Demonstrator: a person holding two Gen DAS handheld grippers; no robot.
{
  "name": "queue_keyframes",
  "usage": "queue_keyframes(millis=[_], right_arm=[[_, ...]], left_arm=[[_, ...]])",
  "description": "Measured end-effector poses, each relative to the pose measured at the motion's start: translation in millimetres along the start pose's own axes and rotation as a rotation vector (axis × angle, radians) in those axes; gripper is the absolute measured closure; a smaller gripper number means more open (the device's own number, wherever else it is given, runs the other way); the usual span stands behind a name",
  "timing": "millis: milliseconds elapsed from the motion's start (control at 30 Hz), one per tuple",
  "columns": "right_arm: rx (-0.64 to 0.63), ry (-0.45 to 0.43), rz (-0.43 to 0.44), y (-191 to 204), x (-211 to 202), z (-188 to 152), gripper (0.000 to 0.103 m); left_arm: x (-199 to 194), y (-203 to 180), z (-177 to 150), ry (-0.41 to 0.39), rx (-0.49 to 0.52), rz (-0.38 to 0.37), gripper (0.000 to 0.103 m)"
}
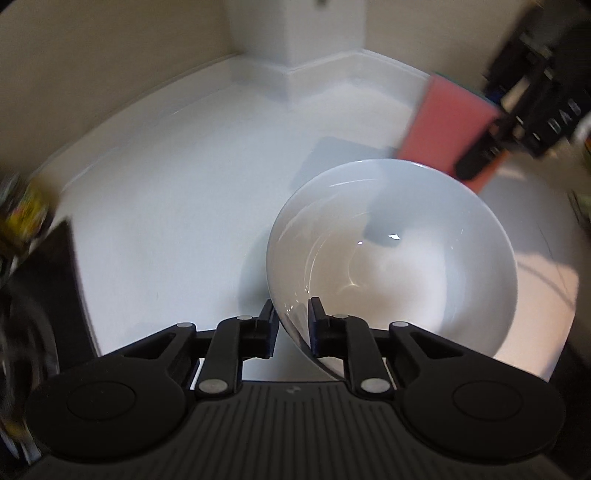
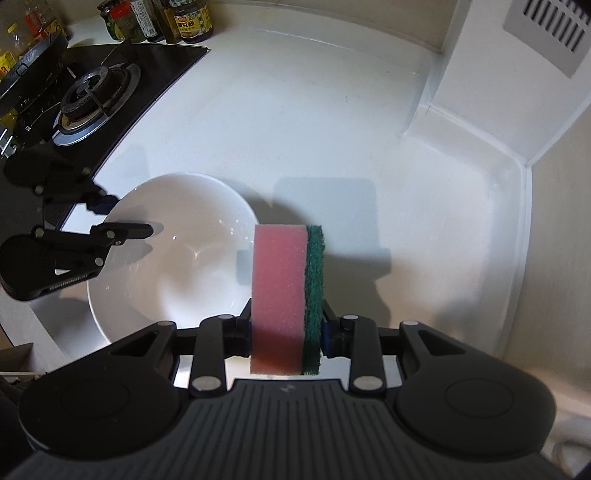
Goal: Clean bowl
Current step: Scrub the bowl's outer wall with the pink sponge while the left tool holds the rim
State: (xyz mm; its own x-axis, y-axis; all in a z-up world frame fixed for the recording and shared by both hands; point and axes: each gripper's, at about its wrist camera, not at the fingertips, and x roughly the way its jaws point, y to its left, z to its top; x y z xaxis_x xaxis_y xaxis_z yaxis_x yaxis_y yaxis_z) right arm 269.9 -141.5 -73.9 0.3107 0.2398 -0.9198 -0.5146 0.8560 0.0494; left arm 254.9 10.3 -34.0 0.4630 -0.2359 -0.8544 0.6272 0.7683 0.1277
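Note:
The white bowl (image 1: 391,266) is tilted and held off the white counter, its inside bare and glossy. My left gripper (image 1: 293,314) straddles its near rim, one finger inside and one outside, and is shut on the bowl wall. From the right wrist view the same bowl (image 2: 177,258) sits lower left, with the left gripper (image 2: 129,216) on its left rim. My right gripper (image 2: 288,325) is shut on a pink sponge (image 2: 280,284) with a green scouring side, held upright just right of the bowl. The left wrist view shows the sponge (image 1: 443,122) blurred above the bowl's far rim.
A black gas stove (image 2: 92,92) with a burner lies at the left, a dark pan (image 2: 33,62) on it. Several jars (image 2: 184,22) stand behind it. The white counter (image 2: 332,129) runs to a wall corner (image 2: 480,92) with a vent grille (image 2: 550,33).

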Motion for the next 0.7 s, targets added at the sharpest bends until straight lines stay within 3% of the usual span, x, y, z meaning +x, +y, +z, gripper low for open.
queue_keyframes(millis=[133,200,333,467,567,700], right_arm=[[-0.01,0.003,-0.004,-1.6,2.3,3.9,0.075],[-0.003,-0.006,0.001,-2.6,1.9,2.4,0.075],[0.027,-0.022,0.024,-5.2,-0.4,-3.1,0.075],[0.038,-0.03,0.033,-3.6,-2.3,-7.4,0.075],[0.035,-0.024,0.031,-3.8,-1.2,-6.8,0.075],[0.008,-0.025,0.016,-2.0,-1.2,-2.5,0.075]], left_arm=[[0.8,7.8,5.4,-0.01,-0.043,0.011,0.084],[-6.0,8.7,2.0,-0.007,-0.136,0.03,0.081],[-24.1,7.4,-19.8,-0.008,-0.435,0.053,0.08],[-19.4,1.3,-27.0,0.004,-0.551,0.047,0.085],[-15.3,0.0,-21.2,0.024,-0.481,0.05,0.087],[-8.2,-3.1,-4.3,0.056,-0.262,0.064,0.088]])
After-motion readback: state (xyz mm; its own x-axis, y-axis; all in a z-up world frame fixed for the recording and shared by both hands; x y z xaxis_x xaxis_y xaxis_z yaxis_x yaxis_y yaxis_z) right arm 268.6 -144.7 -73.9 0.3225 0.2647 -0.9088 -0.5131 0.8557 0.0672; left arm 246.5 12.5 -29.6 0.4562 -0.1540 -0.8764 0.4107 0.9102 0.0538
